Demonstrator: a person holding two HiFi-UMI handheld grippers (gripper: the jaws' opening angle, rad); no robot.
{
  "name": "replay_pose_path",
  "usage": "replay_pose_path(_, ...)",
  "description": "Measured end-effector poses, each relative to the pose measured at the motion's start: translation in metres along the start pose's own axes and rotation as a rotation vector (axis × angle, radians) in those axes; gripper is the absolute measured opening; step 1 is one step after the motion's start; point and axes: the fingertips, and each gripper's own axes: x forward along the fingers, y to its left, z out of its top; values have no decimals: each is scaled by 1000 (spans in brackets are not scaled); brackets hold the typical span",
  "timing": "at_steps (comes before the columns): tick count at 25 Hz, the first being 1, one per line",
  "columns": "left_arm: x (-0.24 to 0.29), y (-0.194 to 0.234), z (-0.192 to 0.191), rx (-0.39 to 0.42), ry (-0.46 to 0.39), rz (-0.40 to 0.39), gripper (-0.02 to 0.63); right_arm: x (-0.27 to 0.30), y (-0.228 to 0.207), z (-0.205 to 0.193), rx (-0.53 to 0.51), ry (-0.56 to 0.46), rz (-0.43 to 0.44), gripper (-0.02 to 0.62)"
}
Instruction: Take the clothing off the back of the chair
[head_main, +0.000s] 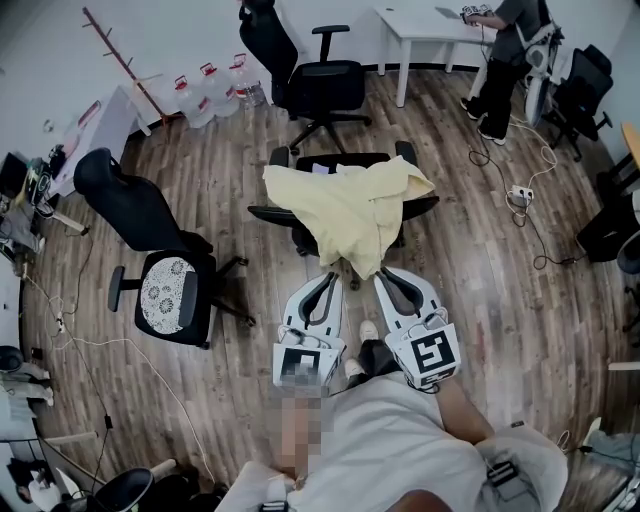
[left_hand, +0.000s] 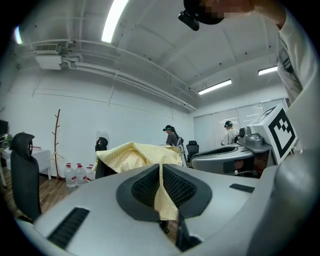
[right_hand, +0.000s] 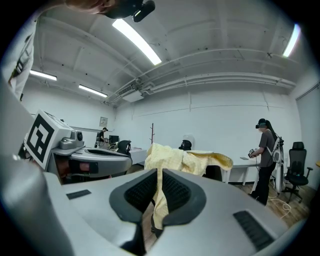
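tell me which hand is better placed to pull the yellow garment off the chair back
Neither clearly: the left tool and right tool are both shut on the yellow garment, draped over the chair. Slight edge to the right, since the hanging corner sits nearer it in the head view.

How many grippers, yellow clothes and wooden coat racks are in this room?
Grippers: 2 (left gripper, right gripper)
Yellow garment: 1
Wooden coat rack: 1
Total: 4
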Motion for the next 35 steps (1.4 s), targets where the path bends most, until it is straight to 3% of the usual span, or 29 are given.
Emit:
replay_pose_path(6, 7, 4, -3, -9, 18, 4, 20, 4, -7, -4, 4, 21, -9, 30)
replay_pose_path(8, 8, 5, -5, -11, 21, 6, 20, 5, -8, -7, 10, 34, -9, 87)
replay_pose_path(13, 12, 9, -9, -18, 24, 7, 21, 8, -12, -13, 17, 47, -17, 99)
replay_pose_path(35, 36, 23, -25, -59, 80, -14, 180, 26, -29, -27, 60, 99, -43, 240)
